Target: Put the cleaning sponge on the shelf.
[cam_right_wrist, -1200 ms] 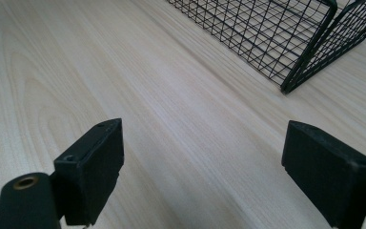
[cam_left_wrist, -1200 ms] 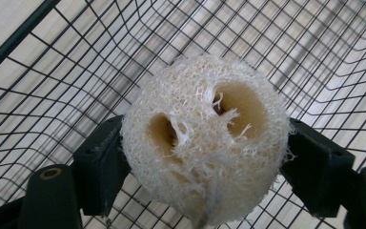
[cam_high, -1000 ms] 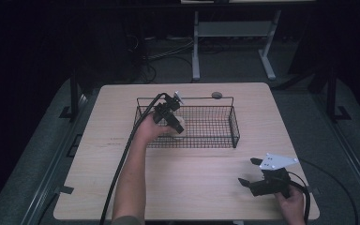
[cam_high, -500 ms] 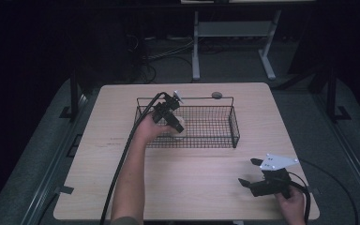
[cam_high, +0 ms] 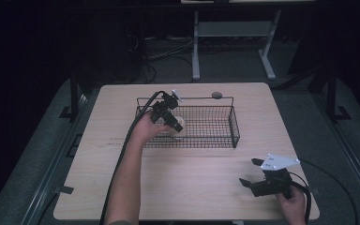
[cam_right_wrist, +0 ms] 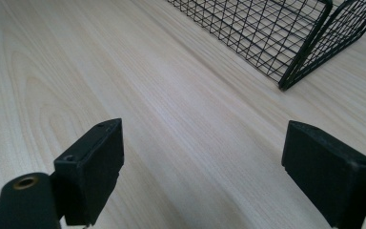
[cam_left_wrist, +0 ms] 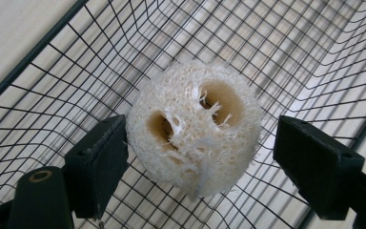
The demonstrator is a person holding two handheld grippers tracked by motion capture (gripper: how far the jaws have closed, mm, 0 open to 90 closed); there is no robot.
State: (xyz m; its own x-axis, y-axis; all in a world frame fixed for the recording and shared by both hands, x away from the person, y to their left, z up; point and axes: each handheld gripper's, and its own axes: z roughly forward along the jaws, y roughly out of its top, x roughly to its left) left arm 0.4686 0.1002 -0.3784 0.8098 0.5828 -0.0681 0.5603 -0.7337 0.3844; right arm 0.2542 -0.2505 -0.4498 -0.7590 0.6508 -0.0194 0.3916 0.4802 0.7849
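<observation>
From above, the left gripper reaches into the wire basket on the wooden table; the right gripper rests near the front corner. The left gripper view reveals a loofah sponge between wide jaws, touching one. The right gripper view: jaws wide, empty. Dark floor around.

Pale wood table — black wire basket and small round disc
</observation>
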